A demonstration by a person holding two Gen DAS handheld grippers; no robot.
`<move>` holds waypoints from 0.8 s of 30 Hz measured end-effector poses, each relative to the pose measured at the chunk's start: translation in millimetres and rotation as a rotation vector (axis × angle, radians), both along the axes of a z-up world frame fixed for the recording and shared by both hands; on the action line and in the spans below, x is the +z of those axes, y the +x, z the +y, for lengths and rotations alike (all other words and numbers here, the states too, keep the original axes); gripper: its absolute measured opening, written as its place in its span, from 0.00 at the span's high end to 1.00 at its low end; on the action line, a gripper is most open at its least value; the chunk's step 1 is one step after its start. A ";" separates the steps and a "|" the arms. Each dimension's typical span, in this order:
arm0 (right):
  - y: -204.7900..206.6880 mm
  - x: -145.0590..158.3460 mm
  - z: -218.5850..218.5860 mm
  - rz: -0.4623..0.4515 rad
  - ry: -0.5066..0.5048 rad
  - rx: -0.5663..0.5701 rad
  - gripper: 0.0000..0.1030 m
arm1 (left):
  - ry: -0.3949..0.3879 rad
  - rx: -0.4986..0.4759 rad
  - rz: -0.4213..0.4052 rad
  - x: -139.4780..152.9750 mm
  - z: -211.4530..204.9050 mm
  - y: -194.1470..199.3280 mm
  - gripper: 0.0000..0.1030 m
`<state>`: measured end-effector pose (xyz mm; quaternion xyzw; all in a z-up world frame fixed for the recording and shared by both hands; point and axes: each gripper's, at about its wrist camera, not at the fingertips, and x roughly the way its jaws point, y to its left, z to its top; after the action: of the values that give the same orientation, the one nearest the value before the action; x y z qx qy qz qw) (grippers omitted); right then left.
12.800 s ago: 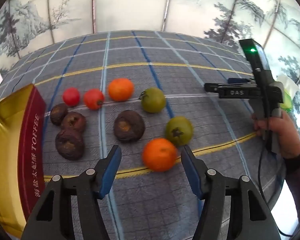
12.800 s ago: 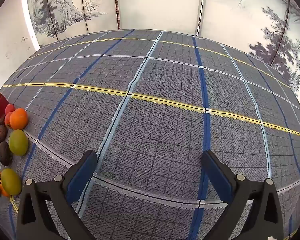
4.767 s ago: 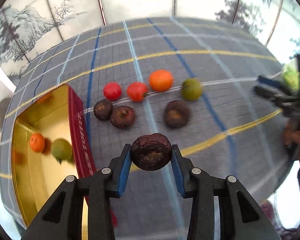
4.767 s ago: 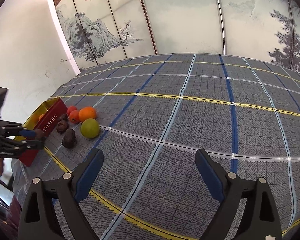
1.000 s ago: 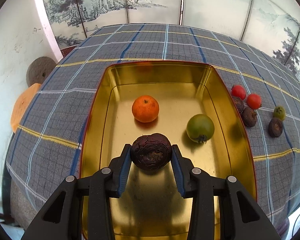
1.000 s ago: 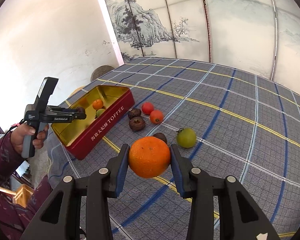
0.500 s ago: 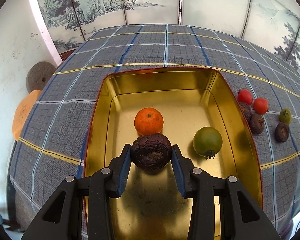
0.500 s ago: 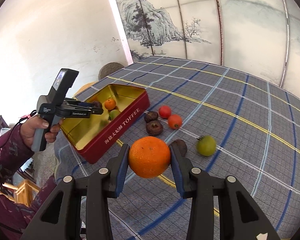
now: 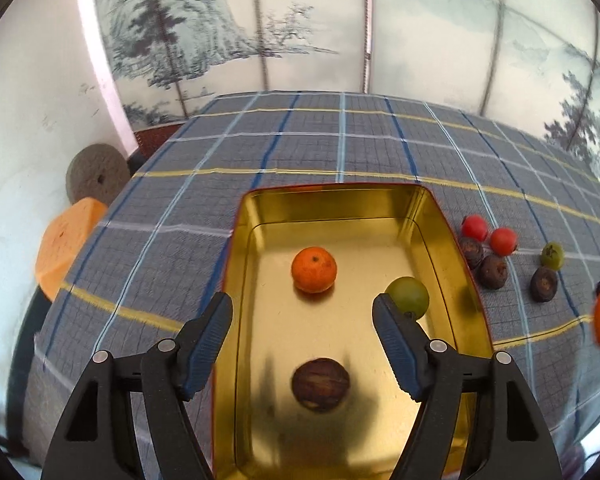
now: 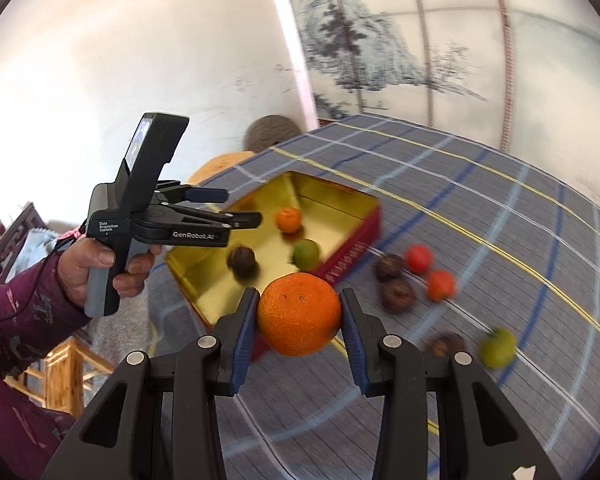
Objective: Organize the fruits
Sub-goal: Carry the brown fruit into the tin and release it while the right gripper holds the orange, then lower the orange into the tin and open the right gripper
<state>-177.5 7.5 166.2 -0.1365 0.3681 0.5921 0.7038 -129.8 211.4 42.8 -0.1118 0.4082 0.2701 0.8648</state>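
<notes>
A gold tin with red sides [image 9: 340,204] [image 10: 356,258] holds an orange [image 9: 314,269], a green fruit [image 9: 407,297] and a dark wrinkled fruit [image 9: 320,384] [image 10: 241,261]. My left gripper [image 9: 302,326] hangs above the tin; its jaws are opening and nothing is between them. The dark fruit lies on the tin floor below. My right gripper [image 10: 299,312] is shut on a large orange [image 10: 299,314], near the tin's near corner. On the cloth right of the tin lie two red fruits [image 9: 488,234], three dark fruits [image 9: 494,271] and a green one [image 9: 552,255].
A plaid cloth [image 9: 340,148] covers the round table. Beyond the table's left edge are a grey stone disc [image 9: 96,178] and an orange cushion [image 9: 66,242]. A hand in a purple sleeve [image 10: 88,268] holds the left gripper. A painted screen stands behind.
The left jaws have spread and let go of the dark fruit, which now lies in the tin. The left gripper rose slightly. The right gripper carried its orange closer to the tin.
</notes>
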 end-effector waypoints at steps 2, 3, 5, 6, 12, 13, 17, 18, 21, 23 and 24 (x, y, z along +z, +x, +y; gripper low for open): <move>-5.3 -2.1 16.8 0.017 0.003 0.039 0.63 | -0.018 0.028 -0.017 3.6 -0.4 -11.7 0.29; -7.6 -3.4 23.7 0.023 0.000 0.053 0.63 | -0.025 0.042 -0.025 5.0 -1.3 -17.8 0.29; -14.2 -8.2 42.2 0.040 -0.008 0.092 0.63 | -0.026 0.065 -0.037 7.7 -4.2 -30.3 0.29; -16.1 -9.9 48.0 0.047 -0.011 0.102 0.63 | -0.020 0.078 -0.036 8.7 -6.0 -36.2 0.29; -26.2 -27.3 92.4 0.088 -0.051 0.160 0.63 | 0.028 0.111 -0.009 11.2 -16.4 -63.0 0.28; -27.0 -31.1 98.5 0.085 -0.063 0.163 0.63 | 0.038 0.112 -0.007 11.8 -18.3 -67.2 0.28; -23.2 -42.6 116.9 0.089 -0.104 0.150 0.63 | 0.040 0.125 -0.011 13.3 -19.5 -77.9 0.27; -21.0 -44.2 121.8 0.094 -0.112 0.148 0.63 | 0.036 0.128 -0.013 13.0 -19.3 -79.6 0.27; -12.6 -47.5 137.7 0.101 -0.132 0.135 0.63 | 0.028 0.134 -0.015 12.1 -19.1 -83.8 0.27; -9.7 -48.7 146.4 0.108 -0.140 0.133 0.63 | 0.028 0.134 -0.012 11.7 -20.3 -85.3 0.26; -7.8 -49.9 152.2 0.111 -0.147 0.132 0.63 | 0.032 0.134 -0.009 11.2 -21.0 -85.8 0.26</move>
<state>-185.3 159.7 116.3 -0.1787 0.4389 0.6152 0.6300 -215.6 190.4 54.0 -0.1265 0.3914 0.3334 0.8483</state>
